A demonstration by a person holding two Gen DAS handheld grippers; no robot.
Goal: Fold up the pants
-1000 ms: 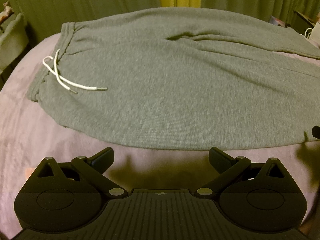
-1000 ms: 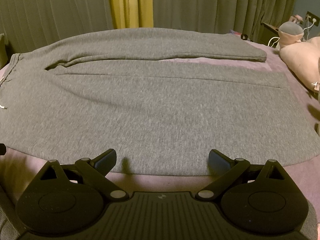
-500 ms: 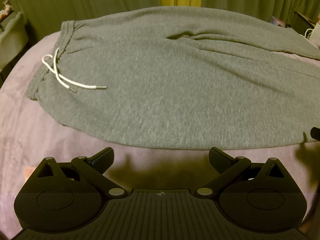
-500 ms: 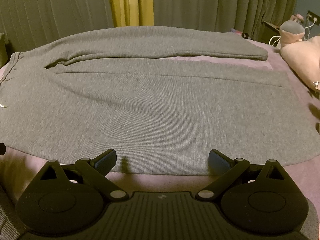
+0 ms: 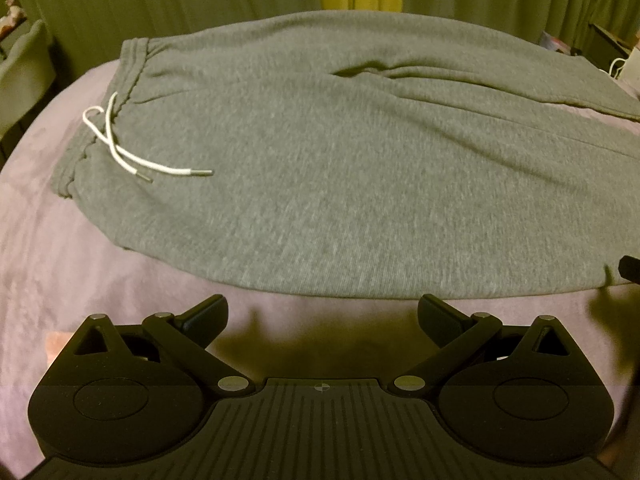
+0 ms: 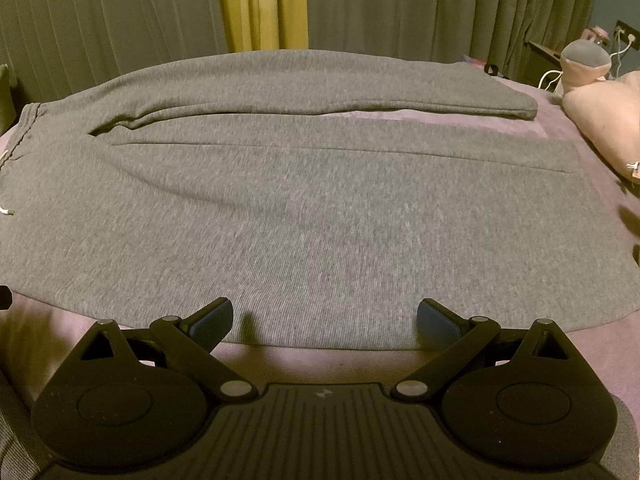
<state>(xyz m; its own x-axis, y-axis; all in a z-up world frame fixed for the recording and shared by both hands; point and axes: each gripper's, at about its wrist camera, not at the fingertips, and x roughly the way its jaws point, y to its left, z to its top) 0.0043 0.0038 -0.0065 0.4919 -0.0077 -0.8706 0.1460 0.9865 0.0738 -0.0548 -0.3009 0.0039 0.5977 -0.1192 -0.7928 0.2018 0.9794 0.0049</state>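
Pants (image 5: 340, 184), grey sweat fabric, lie spread flat on a mauve bedsheet (image 5: 60, 264), waistband to the left, legs running right. White drawstring (image 5: 132, 152) rests on the fabric by the waistband. Left gripper (image 5: 322, 316) hangs just short of the near hem, jaws wide apart, empty. Right gripper (image 6: 324, 320) spread wide at the hem edge, gripping nothing. Curtains (image 6: 400, 4) behind.
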